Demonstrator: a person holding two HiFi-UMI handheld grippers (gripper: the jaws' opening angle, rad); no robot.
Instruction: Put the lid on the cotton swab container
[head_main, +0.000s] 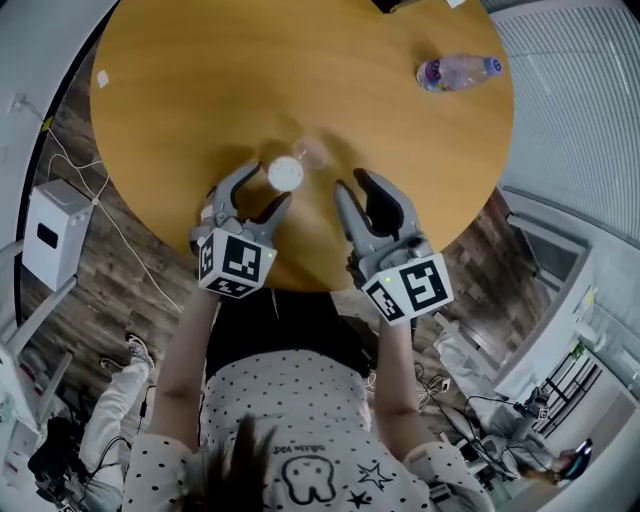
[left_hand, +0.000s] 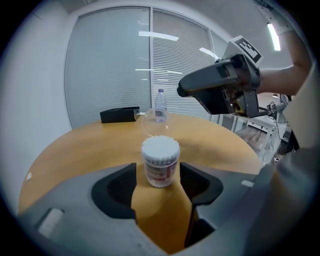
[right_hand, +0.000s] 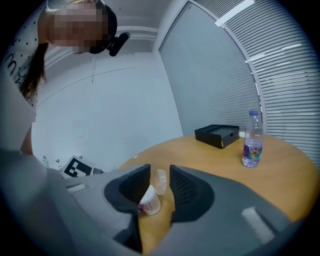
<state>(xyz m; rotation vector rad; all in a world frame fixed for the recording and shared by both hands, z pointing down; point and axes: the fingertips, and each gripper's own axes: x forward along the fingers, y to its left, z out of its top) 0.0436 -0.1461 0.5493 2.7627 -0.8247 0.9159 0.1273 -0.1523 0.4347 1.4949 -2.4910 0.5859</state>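
Head view: my left gripper (head_main: 266, 190) and right gripper (head_main: 356, 186) over near edge of round counter (head_main: 200, 80). Cotton swab container (head_main: 285, 173) upright, uncapped, at left fingertips. Clear lid (head_main: 313, 153) on counter just beside it.

Left gripper view: my fingers (left_hand: 117, 187) released, container in gap, pads not pressing.

Right gripper view: my fingers (right_hand: 187, 190) released, nothing grasped, lid beyond tips.

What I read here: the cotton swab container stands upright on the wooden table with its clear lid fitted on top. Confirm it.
Not quite: the lid is off. The cotton swab container stands upright on the wooden table, but its clear lid sits on the table beside it, and the swab tips are bare. The head view shows this.
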